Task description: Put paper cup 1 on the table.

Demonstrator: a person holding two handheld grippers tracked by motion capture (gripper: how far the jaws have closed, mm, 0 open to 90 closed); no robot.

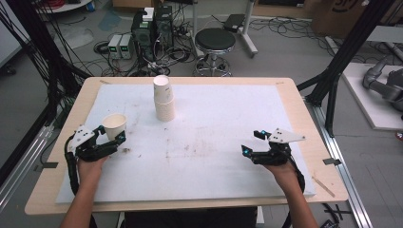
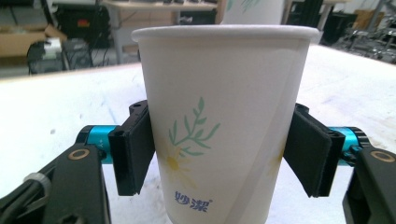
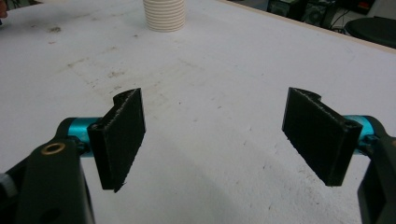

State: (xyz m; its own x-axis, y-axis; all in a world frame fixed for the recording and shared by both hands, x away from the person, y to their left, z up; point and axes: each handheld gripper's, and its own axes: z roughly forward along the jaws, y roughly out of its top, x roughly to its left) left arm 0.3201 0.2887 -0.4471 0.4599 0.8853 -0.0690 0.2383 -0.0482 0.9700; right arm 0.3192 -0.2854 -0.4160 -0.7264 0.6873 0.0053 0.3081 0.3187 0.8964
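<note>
Left gripper [image 1: 110, 134] has its fingers [image 2: 133, 154] snug on the paper cup [image 2: 219, 121], left of the cup stack [image 1: 163, 99]. Right gripper [image 1: 252, 142] sits well right of the stack, fingers [image 3: 122, 135] wide open, holding nothing.

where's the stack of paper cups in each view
high view: stack of paper cups stands at the table's far centre.
left gripper view: its top peeks up behind the single cup.
right gripper view: its ribbed base at the top edge.
shared landmark: the white mat.

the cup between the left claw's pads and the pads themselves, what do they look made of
Cup: looks like matte white paper, going by the rolled rim, the side seam and the printed flower sprig. Left claw pads: black, dull and finely textured, probably rubber or dense foam; the look leaves that open.
</note>
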